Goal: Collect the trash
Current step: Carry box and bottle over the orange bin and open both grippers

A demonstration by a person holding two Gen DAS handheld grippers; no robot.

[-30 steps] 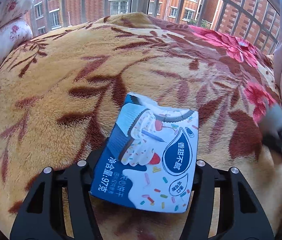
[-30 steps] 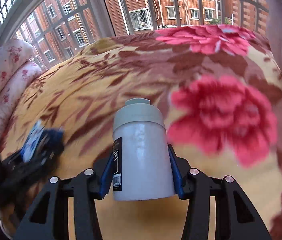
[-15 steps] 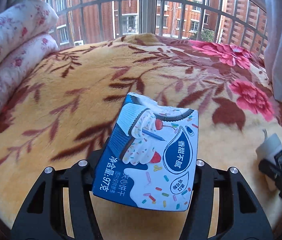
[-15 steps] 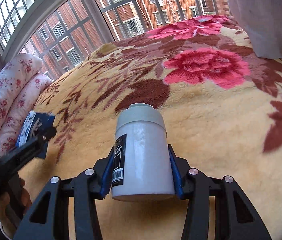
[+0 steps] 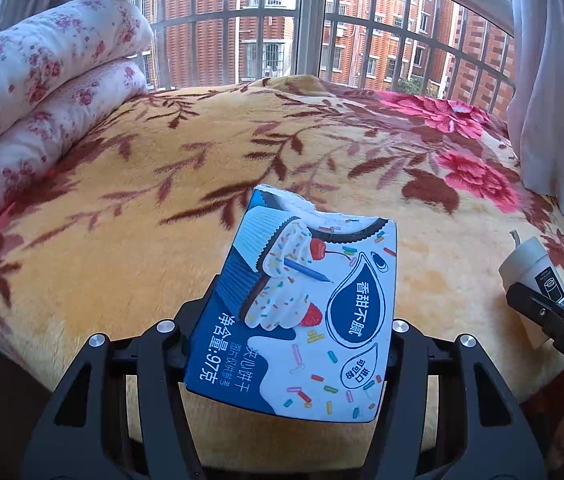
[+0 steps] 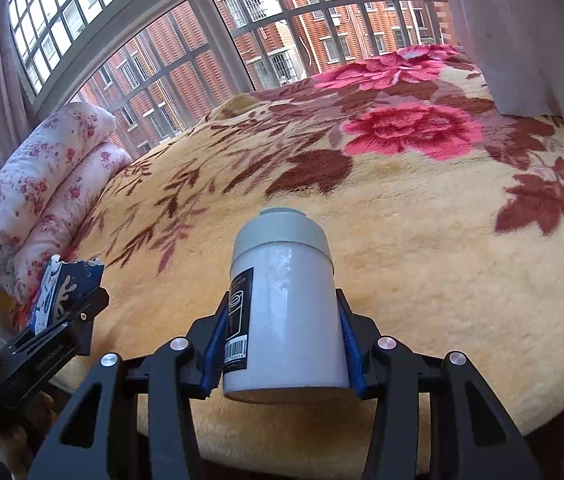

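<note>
claws [image 5: 288,336] [image 6: 282,344] above blanket [image 5: 122,208] edge

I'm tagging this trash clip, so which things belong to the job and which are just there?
Job:
cookie box, in the left claw
white bottle, in the right claw

Just there:
floral blanket
rolled quilt
curtain

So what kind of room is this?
Most likely a bedroom: a bed under a plush floral blanket, rolled flowery quilts stacked at one end, and a barred window facing brick apartment blocks.
</note>
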